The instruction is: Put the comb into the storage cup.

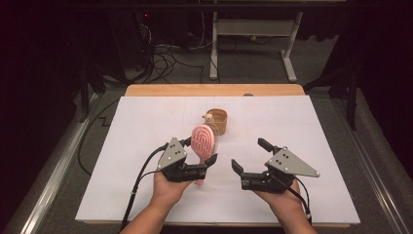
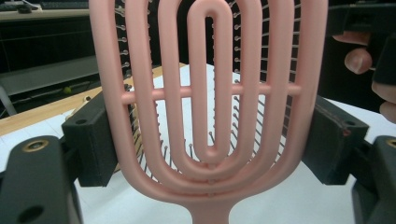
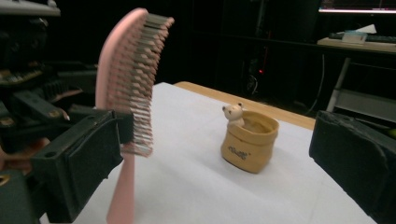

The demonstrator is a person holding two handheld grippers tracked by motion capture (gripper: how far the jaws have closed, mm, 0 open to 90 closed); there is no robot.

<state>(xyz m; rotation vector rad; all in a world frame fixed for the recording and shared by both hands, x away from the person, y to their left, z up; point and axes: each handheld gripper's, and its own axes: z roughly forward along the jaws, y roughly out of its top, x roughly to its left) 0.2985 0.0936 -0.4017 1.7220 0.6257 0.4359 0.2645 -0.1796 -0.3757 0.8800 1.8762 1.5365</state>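
- Pink plastic marks the task's thing: a vented hairbrush [image 1: 203, 140] stands upright just right of the left hand, head up, handle pointing down at the counter [image 1: 146, 122].
- Nearest, the left tool [image 1: 202, 157] is clamped on the brush, its two black pads pressing the opposite edges of the lower head, as the left gripper view shows [image 2: 210, 93]; the bristles face away from that tool, toward the far side.
- Level with it and to the right, the right tool [image 1: 249, 155] has its jaws apart and nothing between them; it stands clear of the brush, a bare strip of white counter between.
- From the right tool the brush lies to the left, its long axis vertical, seen edge-on in the right gripper view [image 3: 128, 93].
- Farther off, beyond the brush and a little to its right, sits a tan holder with a small bear figure [image 1: 215, 120], mouth open upward, apart from both tools.
- By my judgement the brush is meant for that holder: the left tool is nearer and already has it, handle downward, so the move turns on carrying it away and slightly right.
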